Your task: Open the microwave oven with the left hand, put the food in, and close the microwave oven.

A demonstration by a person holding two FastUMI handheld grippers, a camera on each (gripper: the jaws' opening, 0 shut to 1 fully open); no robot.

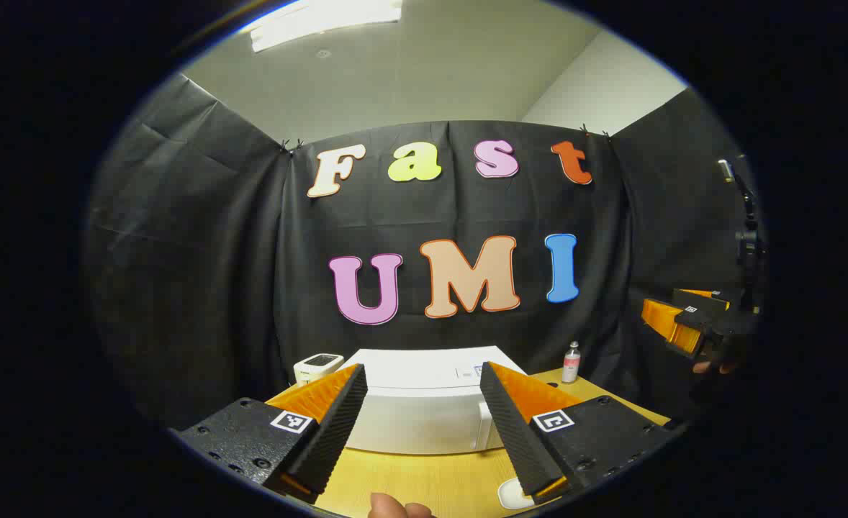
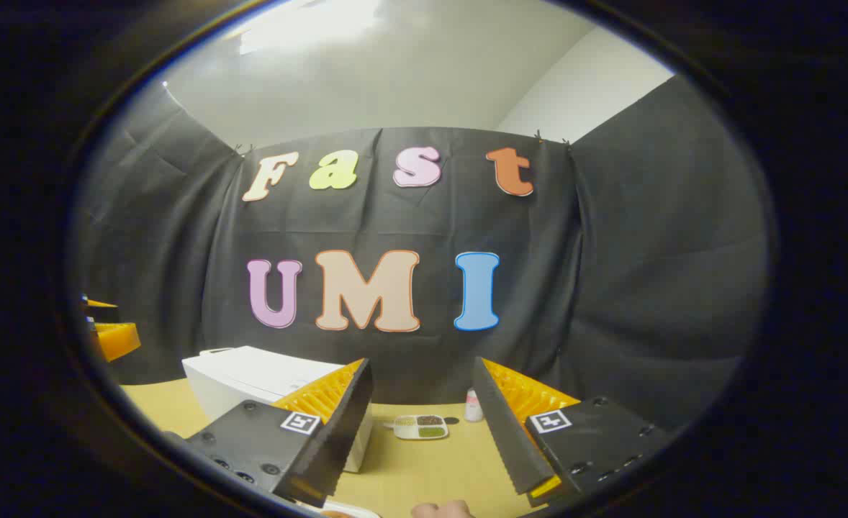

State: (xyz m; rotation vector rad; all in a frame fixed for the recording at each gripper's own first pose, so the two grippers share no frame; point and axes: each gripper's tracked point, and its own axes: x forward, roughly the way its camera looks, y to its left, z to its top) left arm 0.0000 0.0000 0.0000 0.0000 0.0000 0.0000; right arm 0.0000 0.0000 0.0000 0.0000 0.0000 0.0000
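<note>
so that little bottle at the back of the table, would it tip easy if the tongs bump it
Probably yes. The small bottle stands upright on the wooden table and looks tall for its narrow base, so a knock near the cap would likely topple it. It looks light for its size, so it may slide first. If round, which is hard to tell here, it could roll once down.
</note>
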